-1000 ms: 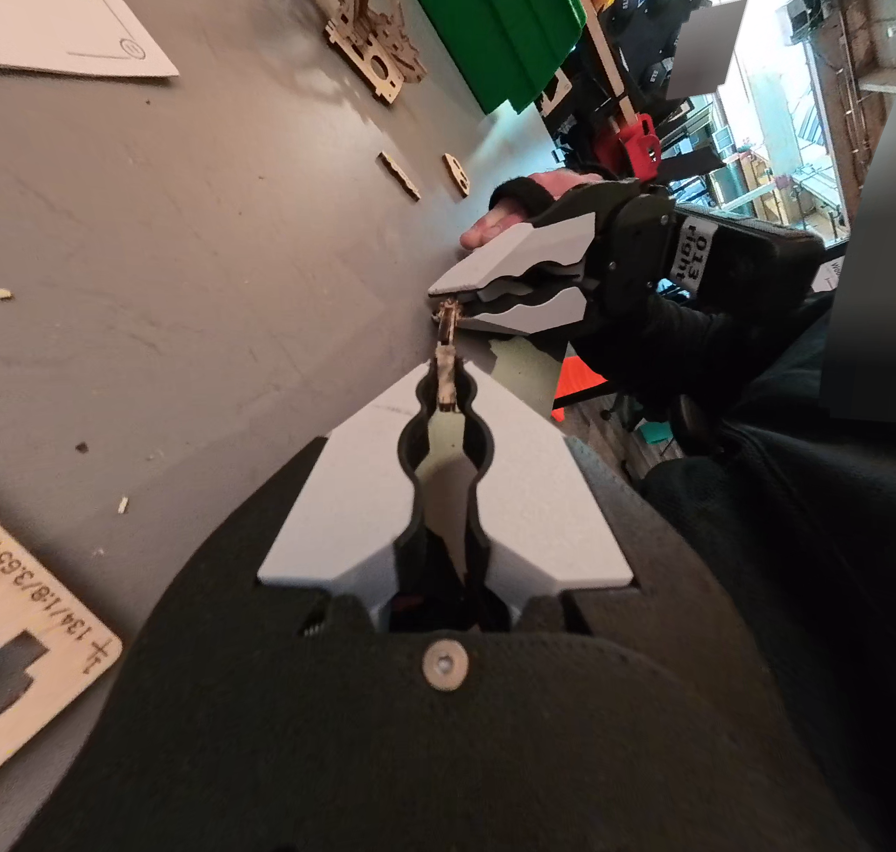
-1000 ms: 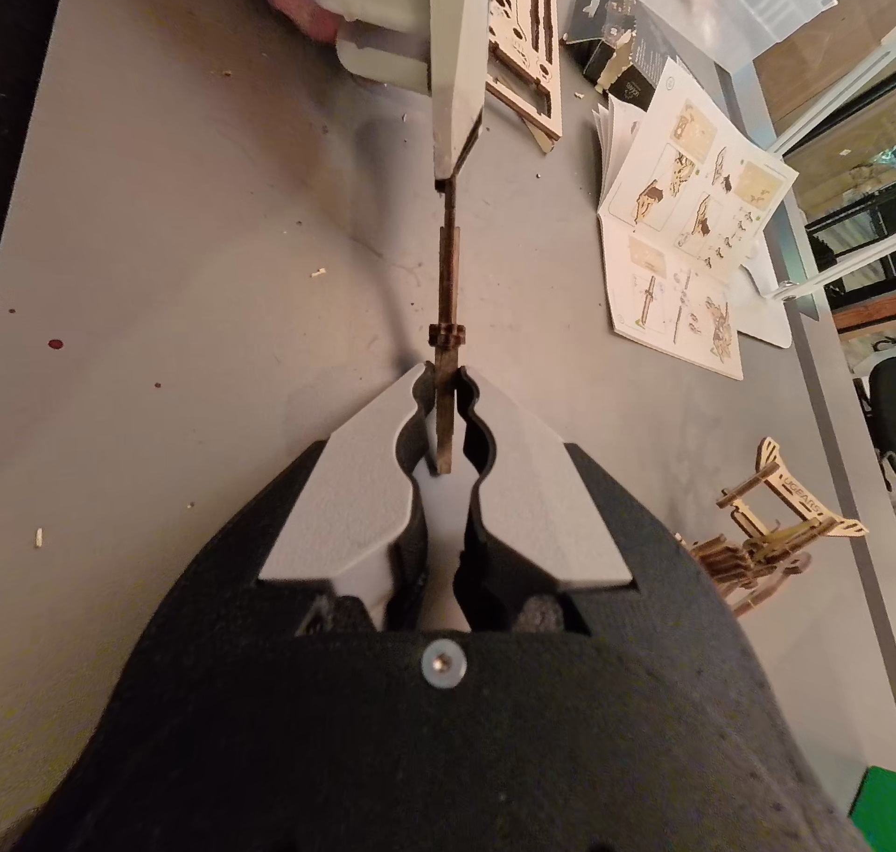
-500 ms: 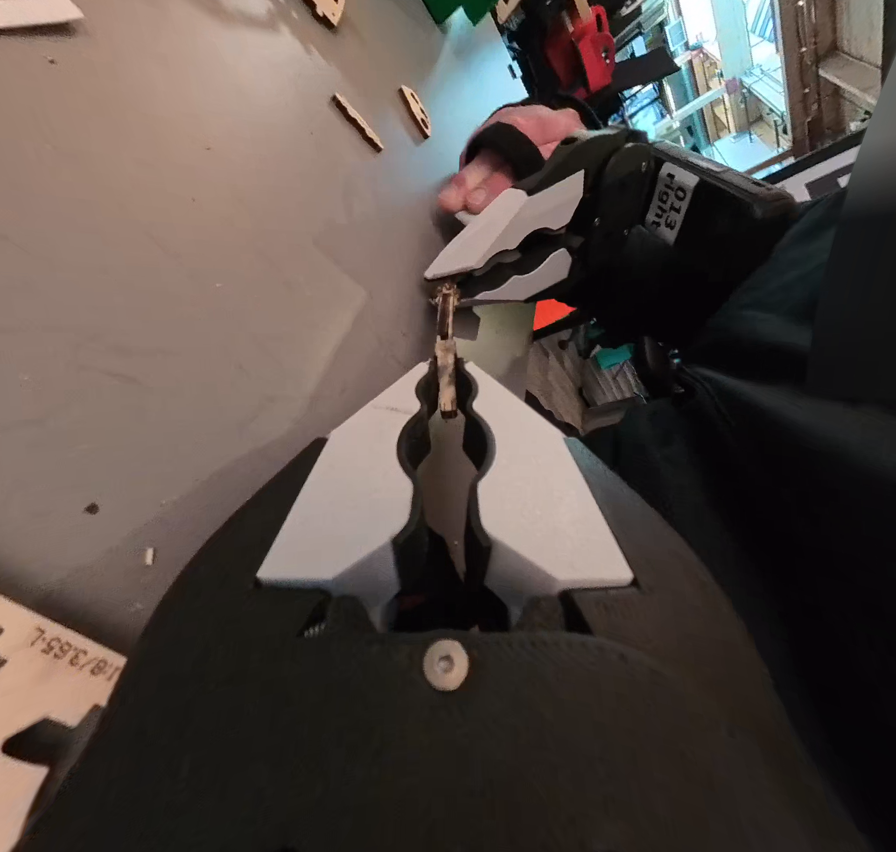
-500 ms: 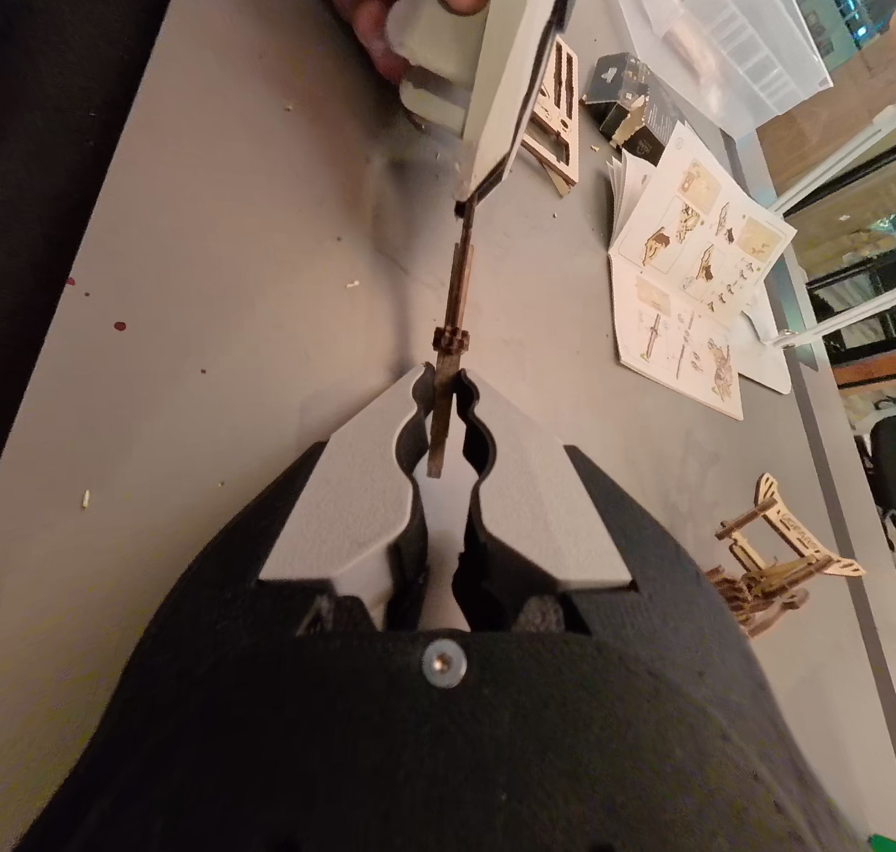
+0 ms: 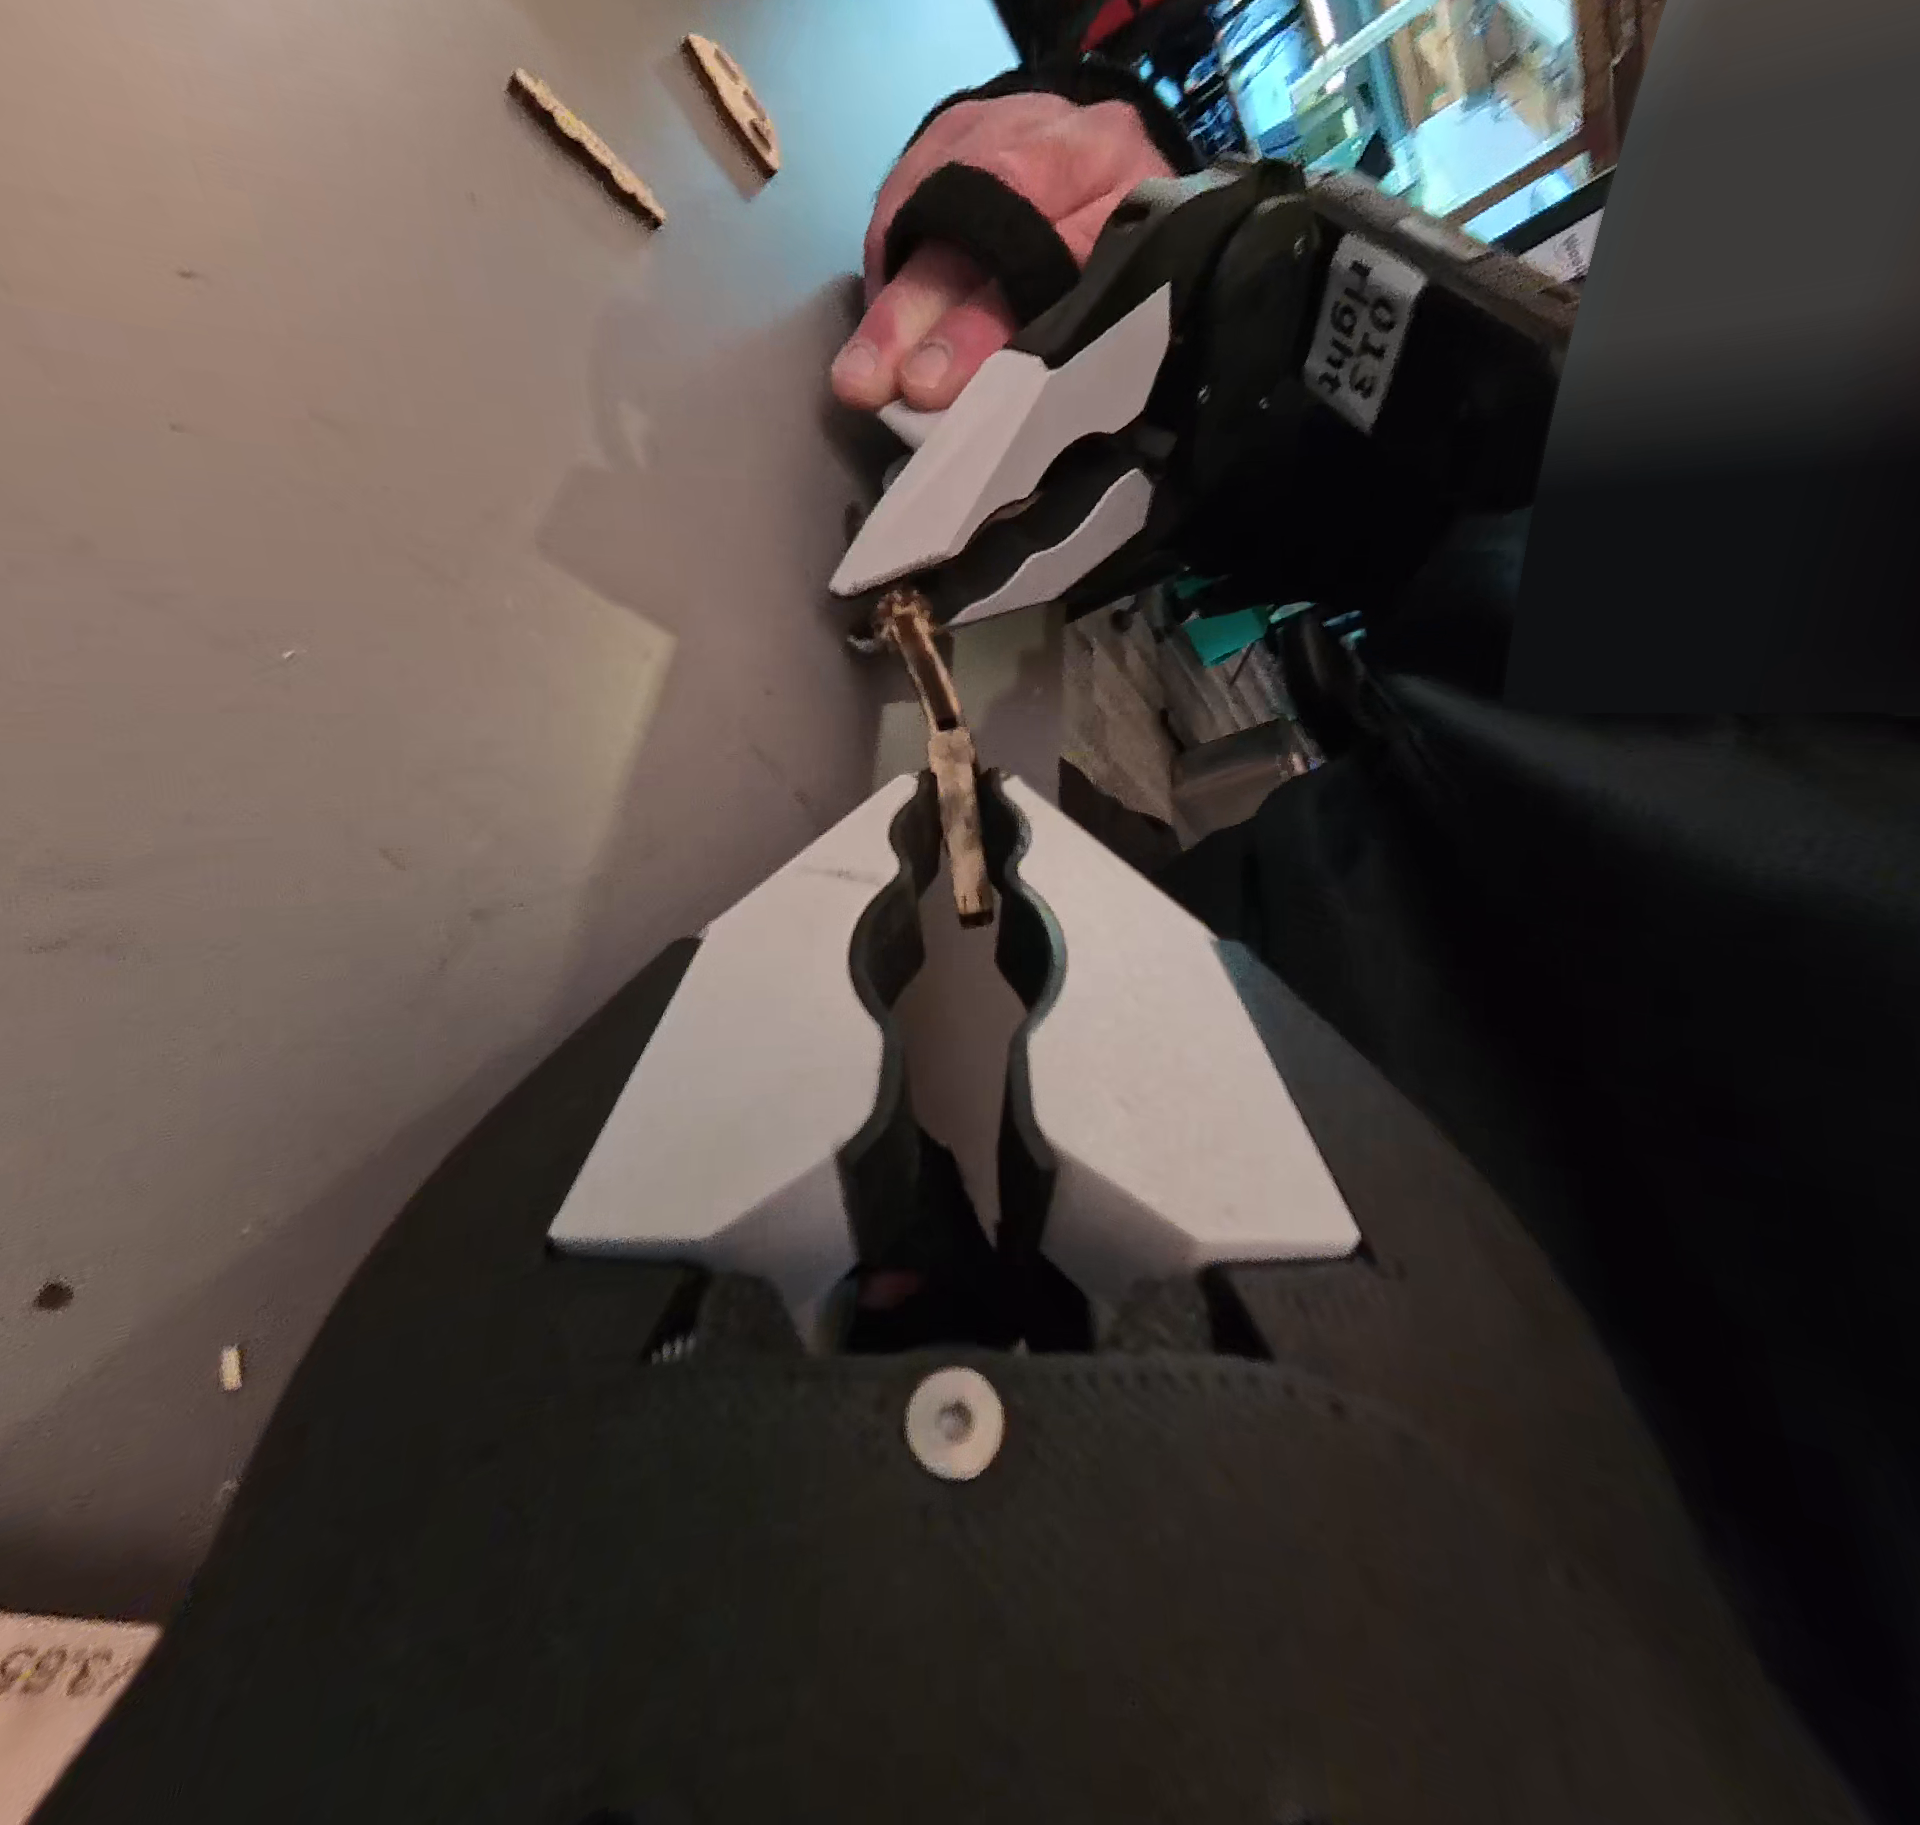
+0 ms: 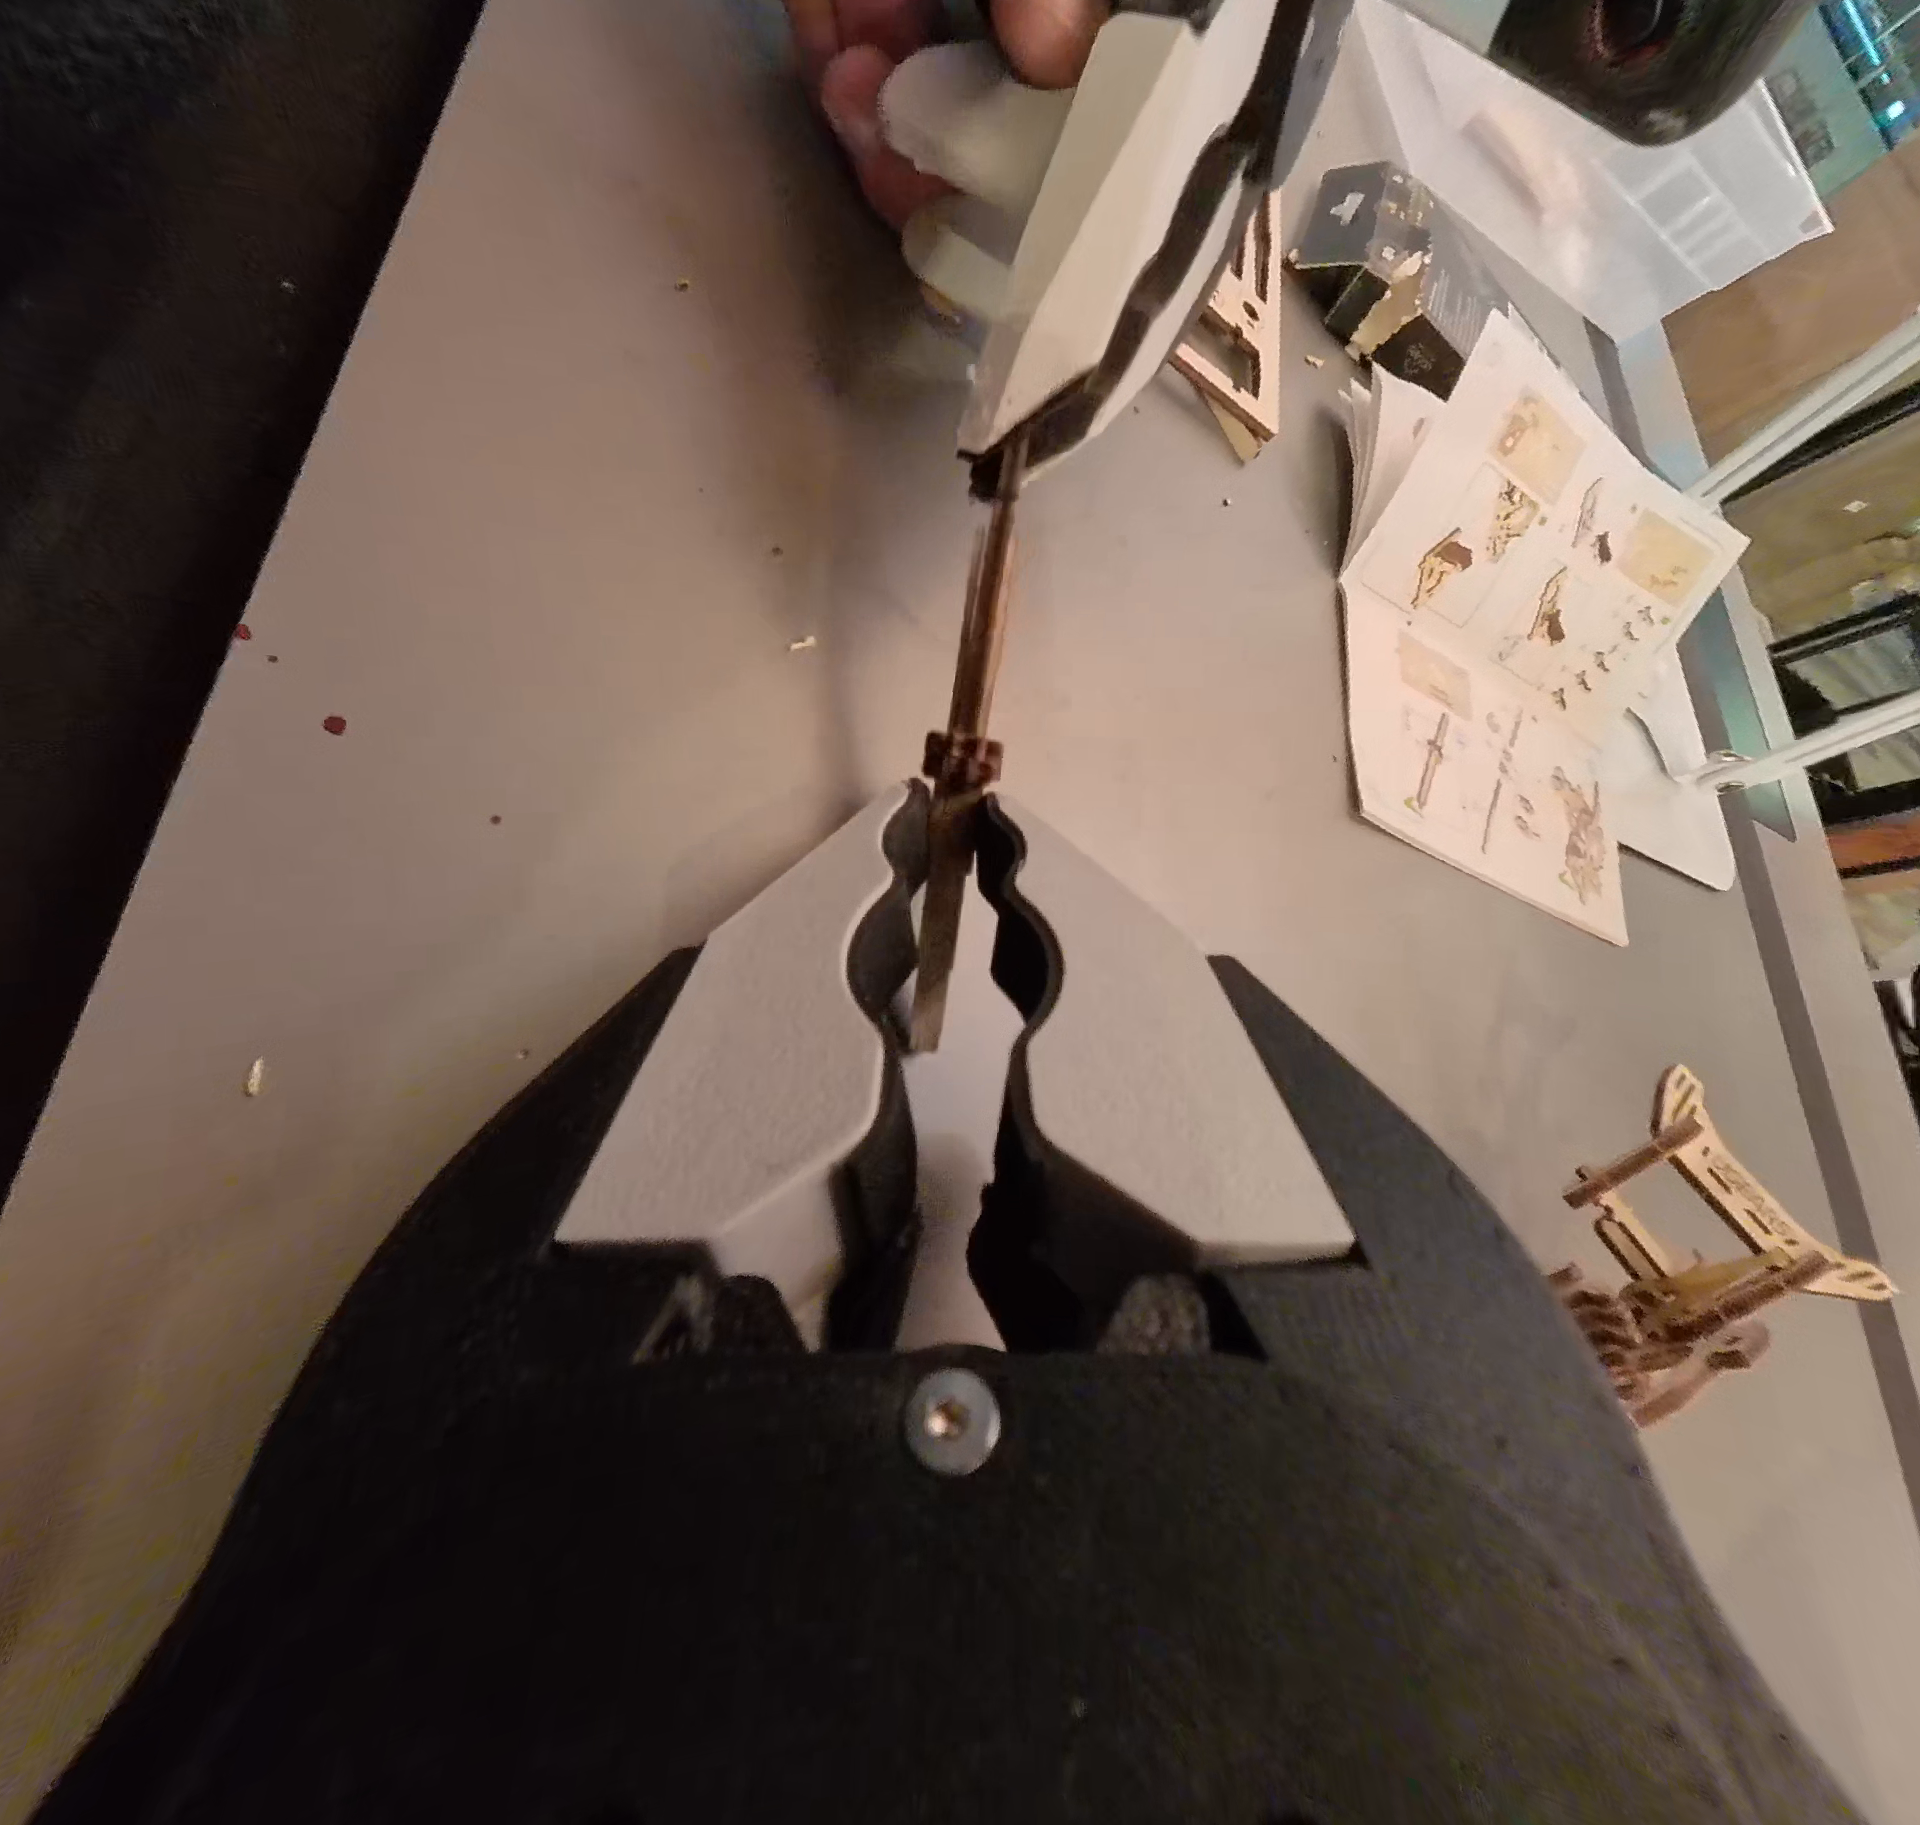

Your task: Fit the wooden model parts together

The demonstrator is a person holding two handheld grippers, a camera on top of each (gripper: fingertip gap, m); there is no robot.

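A thin wooden strip spans the gap between my two grippers, above the grey table. My right gripper is shut on its near end, just behind a small toothed wooden collar. My left gripper is shut on the far end. In the left wrist view my left gripper pinches a pale strip end, which meets a golden piece coming out of my right gripper. The two pieces seem to overlap mid-span. A hand holds the right gripper.
Two small loose wooden parts lie farther along the table. An open instruction booklet, a black box, a cut-out wooden sheet and a part-built wooden model lie to the right. The table edge runs close on the left.
Both grippers have tilted and drawn closer in each other's view, both shut on the strip throughout. The strip now leans at an angle between them.
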